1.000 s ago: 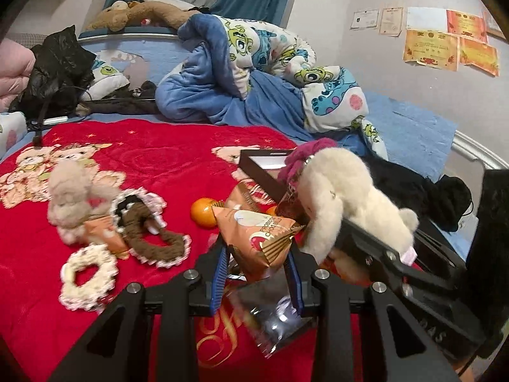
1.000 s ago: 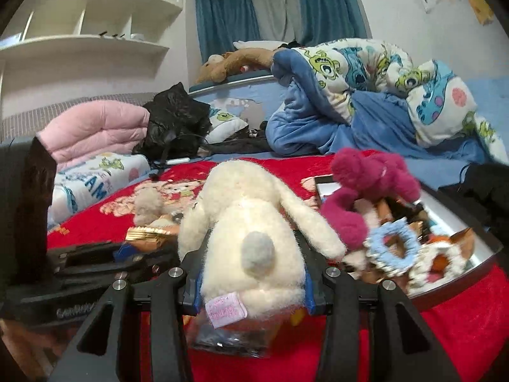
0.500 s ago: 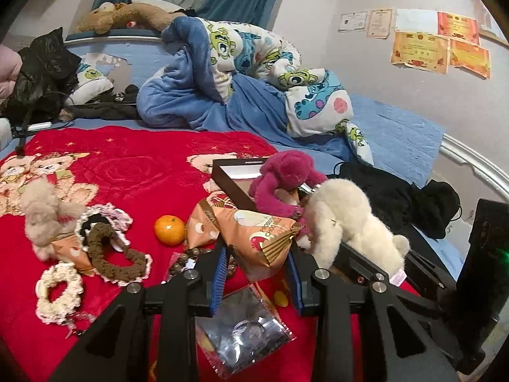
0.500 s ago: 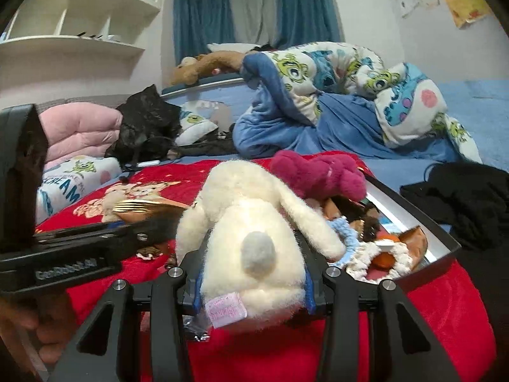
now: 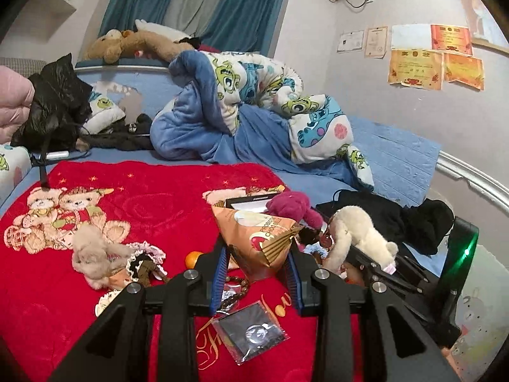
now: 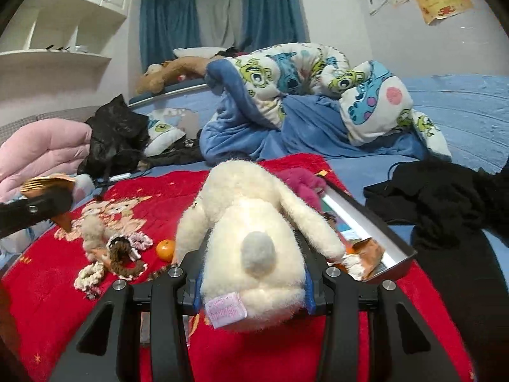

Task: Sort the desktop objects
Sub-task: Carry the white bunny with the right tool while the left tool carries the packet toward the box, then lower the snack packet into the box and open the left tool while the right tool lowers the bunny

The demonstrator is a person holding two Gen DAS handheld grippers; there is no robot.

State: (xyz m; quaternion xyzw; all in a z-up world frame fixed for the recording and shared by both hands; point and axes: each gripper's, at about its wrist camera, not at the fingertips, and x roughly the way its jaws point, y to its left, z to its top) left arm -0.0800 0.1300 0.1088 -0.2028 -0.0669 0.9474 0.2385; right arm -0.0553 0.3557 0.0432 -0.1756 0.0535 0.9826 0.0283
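My left gripper is shut on an orange snack packet and holds it above the red blanket. My right gripper is shut on a cream plush rabbit, held head-down beside a black tray; the rabbit also shows in the left wrist view. The tray holds a magenta plush, a blue scrunchie and snack packets. On the blanket lie a tangerine, a beige plush, scrunchies, a bead bracelet and a clear sachet.
A red bear-print blanket covers the bed's near part. A blue and cartoon-print duvet is heaped behind. Black clothes lie right of the tray. A black bag and pink quilt sit at the left.
Both grippers have risen and pulled back with their loads. The rabbit has moved from in front of the tray to its near left side. The snack packet is higher above the blanket.
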